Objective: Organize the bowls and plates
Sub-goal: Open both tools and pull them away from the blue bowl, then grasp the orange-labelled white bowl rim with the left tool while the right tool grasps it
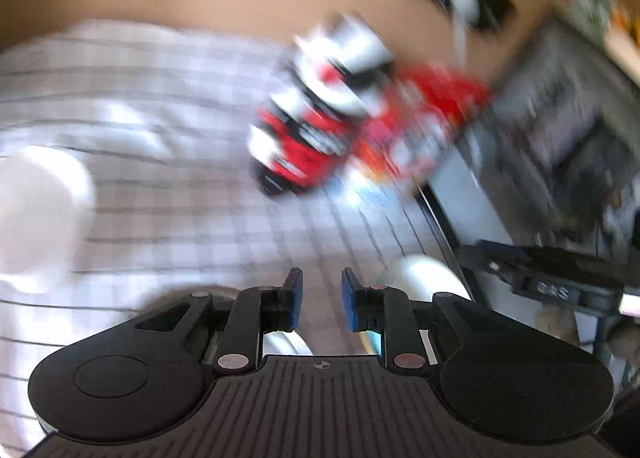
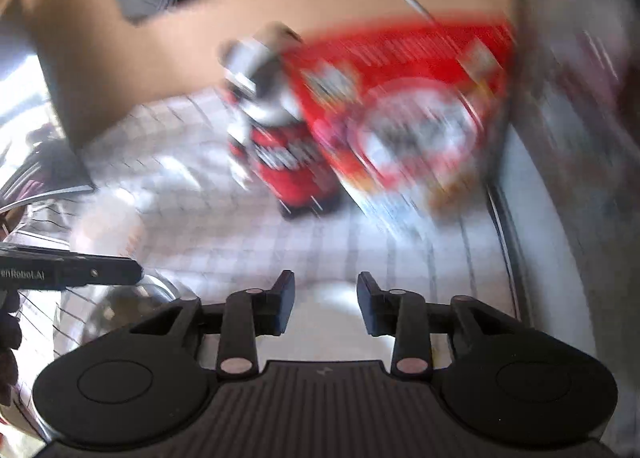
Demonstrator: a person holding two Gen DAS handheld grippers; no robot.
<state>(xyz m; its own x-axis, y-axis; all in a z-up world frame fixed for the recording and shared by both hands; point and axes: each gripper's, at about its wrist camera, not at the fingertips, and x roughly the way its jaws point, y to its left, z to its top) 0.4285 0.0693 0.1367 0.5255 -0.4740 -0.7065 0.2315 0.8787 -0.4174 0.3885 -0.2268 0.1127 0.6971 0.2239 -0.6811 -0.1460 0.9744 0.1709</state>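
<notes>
My left fingers (image 1: 322,300) hang spread a little above the checked cloth (image 1: 168,105) that covers the surface, with nothing between the blue pads (image 1: 295,300). My right fingers (image 2: 325,304) stand apart too, wider than the left, and they also pinch nothing.

Both views are smeared with blur. In the left wrist view a white bowl (image 1: 38,217) sits on the cloth at the far left edge, well apart from my fingers. A second pale, rounded dish (image 1: 426,278) shows just beside the right pad, partly hidden by the gripper; whether it is a plate or a bowl I cannot tell.

In the right wrist view a shiny metal bowl (image 2: 132,306) lies at lower left, just under the tip of my other gripper (image 2: 80,272), which reaches in from the left edge. A pale dish (image 2: 328,322) lies below my right fingers.

Farther back on the cloth stand a red-and-white canister (image 2: 280,129) and, just beside it, a tilted red box (image 2: 404,105).
</notes>
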